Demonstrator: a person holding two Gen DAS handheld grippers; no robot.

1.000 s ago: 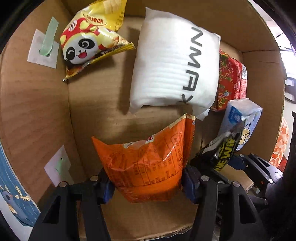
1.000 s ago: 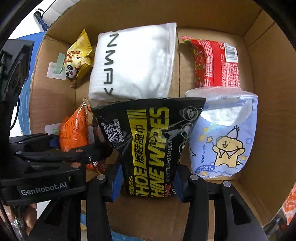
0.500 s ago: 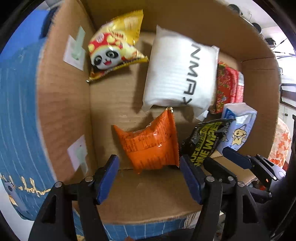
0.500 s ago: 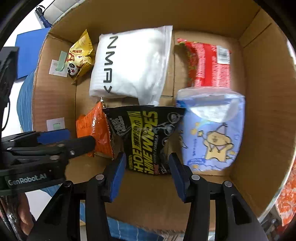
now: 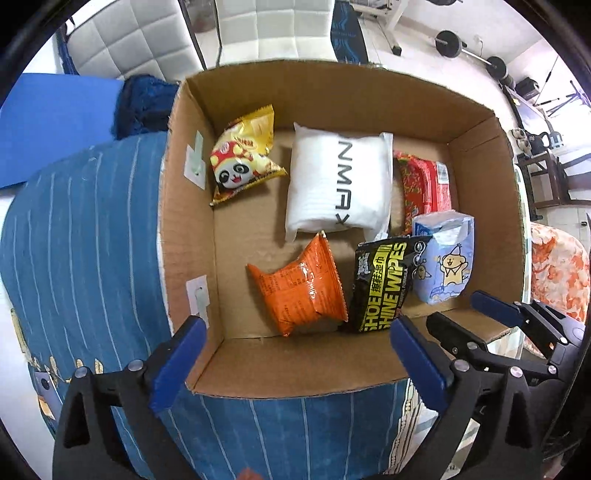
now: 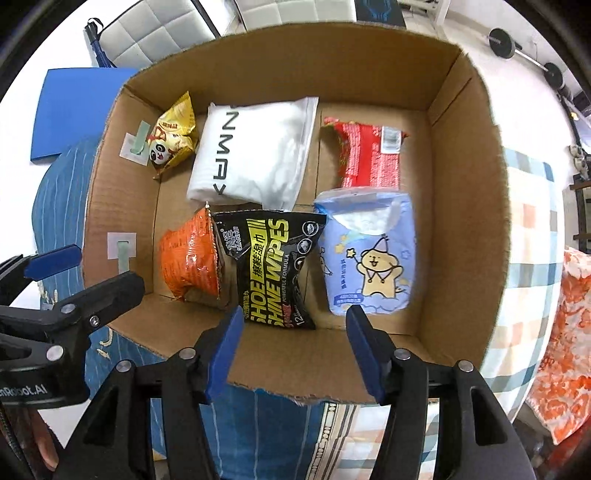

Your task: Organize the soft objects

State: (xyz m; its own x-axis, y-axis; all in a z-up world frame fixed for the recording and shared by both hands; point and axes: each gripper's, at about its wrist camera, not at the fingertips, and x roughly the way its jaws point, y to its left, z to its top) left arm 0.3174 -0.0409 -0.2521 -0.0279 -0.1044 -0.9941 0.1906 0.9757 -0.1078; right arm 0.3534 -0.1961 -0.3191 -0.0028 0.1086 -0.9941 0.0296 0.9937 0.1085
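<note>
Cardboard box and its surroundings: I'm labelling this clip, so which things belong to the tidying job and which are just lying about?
Part of the job:
cardboard box
orange snack bag
black wipes pack
blue tissue pack
white pouch
red packet
panda snack bag

Lying about:
blue striped cloth
white chairs
barbell

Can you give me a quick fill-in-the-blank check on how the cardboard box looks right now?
1. The crinkled orange snack bag lies in the brown cardboard box beside the ____ shoe-wipes pouch.
2. The yellow snack bag shows a ____ face.
3. The left gripper holds ____.
4. The white pouch lies ____ the yellow and red packs.

Missing: black; panda; nothing; between
</note>
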